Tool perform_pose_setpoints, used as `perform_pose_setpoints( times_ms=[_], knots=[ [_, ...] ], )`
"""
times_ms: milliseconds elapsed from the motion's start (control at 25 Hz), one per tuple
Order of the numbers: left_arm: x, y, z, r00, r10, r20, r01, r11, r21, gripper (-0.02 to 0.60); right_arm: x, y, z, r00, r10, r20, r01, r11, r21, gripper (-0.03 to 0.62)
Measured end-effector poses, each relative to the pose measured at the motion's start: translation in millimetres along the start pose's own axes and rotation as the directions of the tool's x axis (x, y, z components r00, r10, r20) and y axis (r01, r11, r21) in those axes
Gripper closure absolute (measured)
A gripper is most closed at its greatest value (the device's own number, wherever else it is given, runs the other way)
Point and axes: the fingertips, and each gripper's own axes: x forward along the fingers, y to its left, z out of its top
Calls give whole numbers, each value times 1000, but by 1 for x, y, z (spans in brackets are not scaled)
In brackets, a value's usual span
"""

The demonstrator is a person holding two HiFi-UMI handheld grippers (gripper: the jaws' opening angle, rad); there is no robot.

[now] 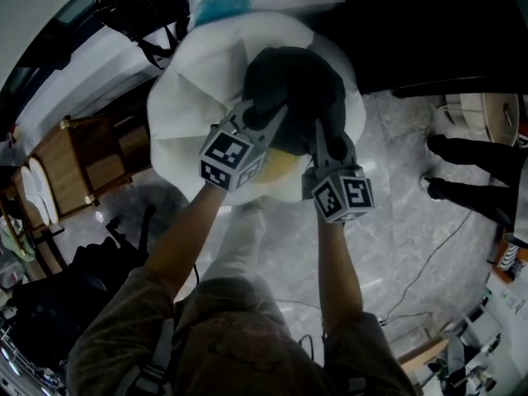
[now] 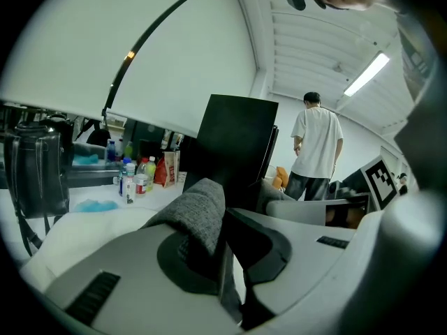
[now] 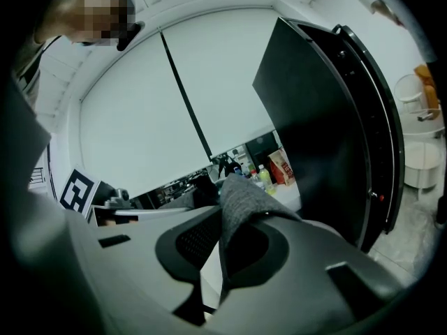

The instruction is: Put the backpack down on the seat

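A dark grey backpack (image 1: 293,89) hangs over a white, rounded seat (image 1: 194,97) in the head view. Both grippers hold it from the near side. My left gripper (image 1: 274,118) is shut on a fold of the backpack's grey fabric (image 2: 199,211), which stands pinched between its jaws. My right gripper (image 1: 320,130) is shut on another grey fold (image 3: 241,201) of the same bag. The two grippers are close together, side by side. Whether the bag's underside touches the seat is hidden by the bag itself.
A wooden stand (image 1: 82,159) is left of the seat, with black bags (image 1: 49,304) on the floor near it. Another black bag (image 1: 140,7) and bottles (image 2: 136,176) sit on a white table behind. A person's shoes (image 1: 470,159) and a cable (image 1: 429,254) are at the right.
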Motion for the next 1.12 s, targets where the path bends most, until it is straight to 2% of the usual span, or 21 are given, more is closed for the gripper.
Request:
perform_pose_setpoints(
  times_ms=[360,720,880,1000,1120],
  knots=[
    [38,17,-35,1000,-5,-11,5,1000,1,549,28,-36,-29,1000,-3,15,3,1000,-2,549],
    [68,38,-62,999,2,-34,-2,1000,6,546,57,-58,-74,999,-10,-41,11,1000,24,537],
    [74,36,-69,999,4,-41,-3,1000,7,544,58,-63,-80,998,-31,-54,32,999,18,525],
    [74,36,-73,999,20,-46,-20,1000,-4,527,56,-69,-80,996,-69,-56,70,998,8,491],
    [74,40,-74,997,54,-54,-54,999,7,465,53,-74,-80,992,-106,-60,107,994,7,437]
  ],
)
